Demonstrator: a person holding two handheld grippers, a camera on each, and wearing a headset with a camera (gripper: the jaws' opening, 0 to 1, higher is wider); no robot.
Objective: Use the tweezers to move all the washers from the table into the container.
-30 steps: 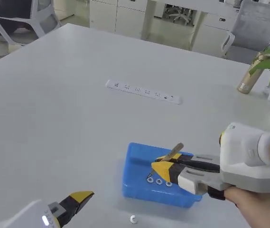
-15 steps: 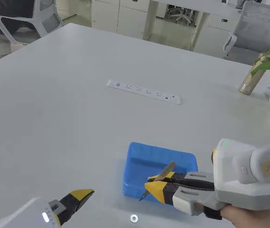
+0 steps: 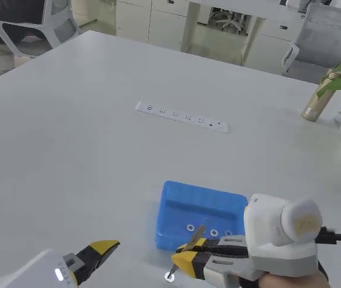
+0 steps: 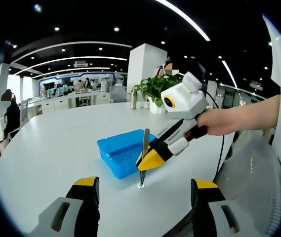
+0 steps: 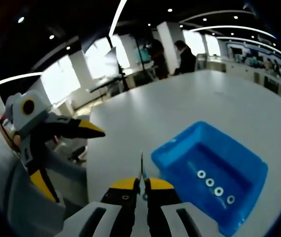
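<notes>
Standing almost upright at centre frame, the tweezers (image 4: 144, 140) are clamped in the right gripper (image 4: 147, 160), tips pointed down at a washer (image 4: 140, 186) near the container (image 4: 118, 153).

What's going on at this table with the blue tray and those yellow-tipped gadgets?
A person is working with a handheld tool in each hand. The right tool is clamped on a pair of tweezers, whose tips are down at a washer lying on the table just outside the blue container. A few washers already lie inside it. The left tool hangs open off to the side, holding nothing.
</notes>
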